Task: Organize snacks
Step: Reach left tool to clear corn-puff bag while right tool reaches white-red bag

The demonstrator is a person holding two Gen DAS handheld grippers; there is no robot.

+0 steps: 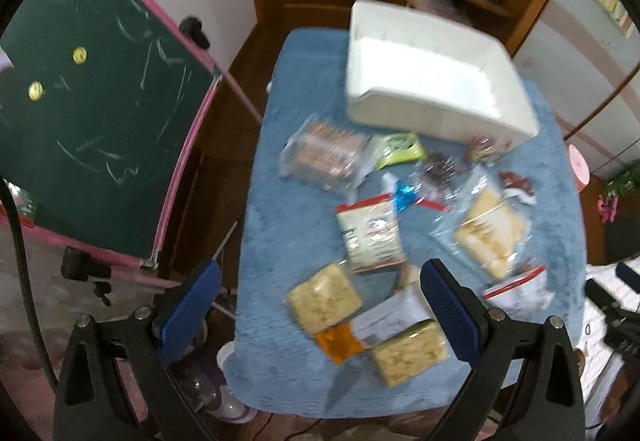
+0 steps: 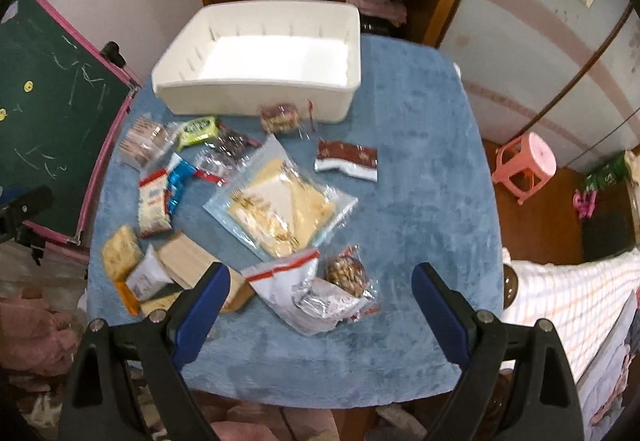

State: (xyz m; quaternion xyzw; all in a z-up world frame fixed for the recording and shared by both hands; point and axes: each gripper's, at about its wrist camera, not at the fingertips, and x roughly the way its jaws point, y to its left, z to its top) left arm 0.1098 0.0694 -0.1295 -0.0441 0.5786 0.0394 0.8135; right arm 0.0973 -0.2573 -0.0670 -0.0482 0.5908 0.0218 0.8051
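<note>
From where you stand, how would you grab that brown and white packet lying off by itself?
I'd probably bring the right gripper straight down over the brown and white packet and pinch across its narrow width. It lies flat on the blue cloth, clear of the other snacks, so nothing blocks either finger.

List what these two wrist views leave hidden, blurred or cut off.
- Snack labels: motion blur in the left wrist view makes the red-and-white packet unreadable.
- White bin: its near wall hides part of the floor in both views.
- Tan box: partly behind the right gripper finger.
</note>
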